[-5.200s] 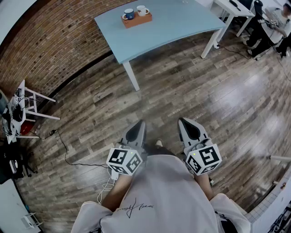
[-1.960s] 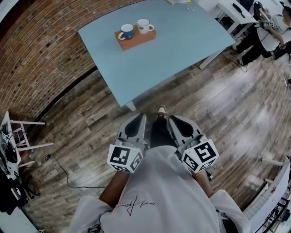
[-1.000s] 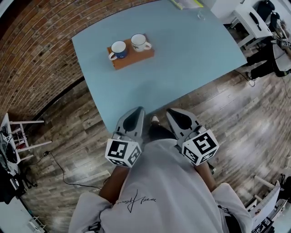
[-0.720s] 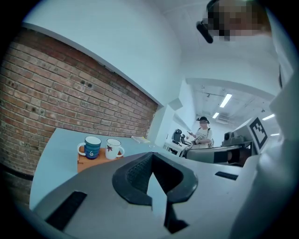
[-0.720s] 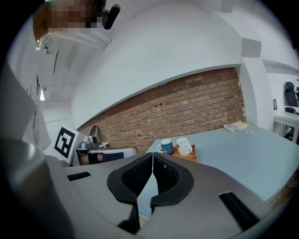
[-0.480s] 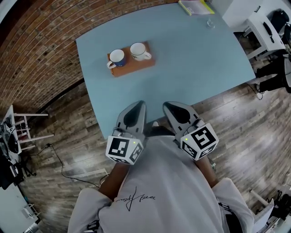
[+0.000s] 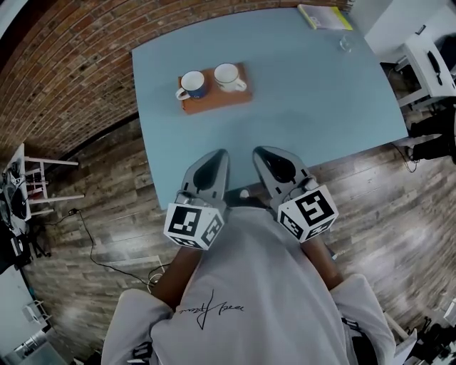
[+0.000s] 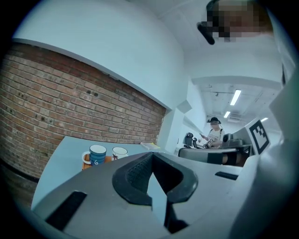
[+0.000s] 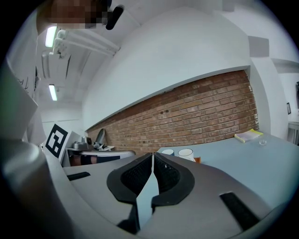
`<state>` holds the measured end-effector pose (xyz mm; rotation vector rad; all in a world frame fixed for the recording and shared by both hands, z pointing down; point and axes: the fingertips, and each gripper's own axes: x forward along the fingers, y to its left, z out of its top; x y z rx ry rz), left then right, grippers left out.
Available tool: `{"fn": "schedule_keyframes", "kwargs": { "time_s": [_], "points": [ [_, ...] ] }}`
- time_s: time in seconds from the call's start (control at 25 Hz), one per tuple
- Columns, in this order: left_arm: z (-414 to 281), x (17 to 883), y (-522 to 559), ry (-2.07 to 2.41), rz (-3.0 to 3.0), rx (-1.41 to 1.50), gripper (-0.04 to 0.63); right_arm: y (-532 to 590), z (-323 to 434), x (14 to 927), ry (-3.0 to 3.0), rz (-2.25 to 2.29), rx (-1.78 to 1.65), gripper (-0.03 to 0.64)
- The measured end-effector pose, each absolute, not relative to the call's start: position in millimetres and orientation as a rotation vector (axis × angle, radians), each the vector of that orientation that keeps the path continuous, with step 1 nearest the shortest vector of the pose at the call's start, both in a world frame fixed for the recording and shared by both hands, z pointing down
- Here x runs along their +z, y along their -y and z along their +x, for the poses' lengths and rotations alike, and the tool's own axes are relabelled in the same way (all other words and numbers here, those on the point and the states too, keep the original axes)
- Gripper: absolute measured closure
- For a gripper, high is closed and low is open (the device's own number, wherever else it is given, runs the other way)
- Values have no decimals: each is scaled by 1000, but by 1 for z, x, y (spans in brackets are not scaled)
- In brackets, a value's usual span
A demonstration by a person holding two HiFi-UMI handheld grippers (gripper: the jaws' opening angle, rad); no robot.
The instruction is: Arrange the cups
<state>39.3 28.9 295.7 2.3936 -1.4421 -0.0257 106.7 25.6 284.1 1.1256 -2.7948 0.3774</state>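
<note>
A blue cup point(image 7: 192, 84) and a white cup point(image 7: 228, 76) stand side by side on a small wooden tray point(image 7: 215, 100), on the far left part of a light blue table point(image 7: 299, 100). Both grippers are held close to my body, side by side, tips just over the table's near edge and well short of the tray. The left gripper point(image 7: 219, 154) is shut and empty, and so is the right gripper point(image 7: 258, 152). In the left gripper view the blue cup point(image 8: 97, 154) and white cup point(image 8: 119, 152) show beyond the closed jaws. The right gripper view shows the white cup point(image 9: 186, 153) ahead.
A yellow book point(image 7: 324, 17) and a small glass point(image 7: 345, 44) lie at the table's far right corner. A brick wall point(image 7: 78, 64) runs behind the table. A white stool point(image 7: 32, 178) and a cable point(image 7: 85, 228) are on the wooden floor at left. A person point(image 8: 214, 133) stands far off.
I have walked up to the table; it has come from far ahead to right under the gripper tips. Both grippers stayed shut and side by side.
</note>
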Motion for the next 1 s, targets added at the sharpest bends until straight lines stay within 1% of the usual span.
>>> {"fn": "schedule_keyframes", "kwargs": {
  "time_s": [0.44,1.0],
  "points": [
    [35,306,-9,1461,2357,-45,588,13,98,285,2839,1050,243,595],
    [20,321,19,1463,2330,-37,588,74,89,329,2806,1007,167,594]
  ]
}}
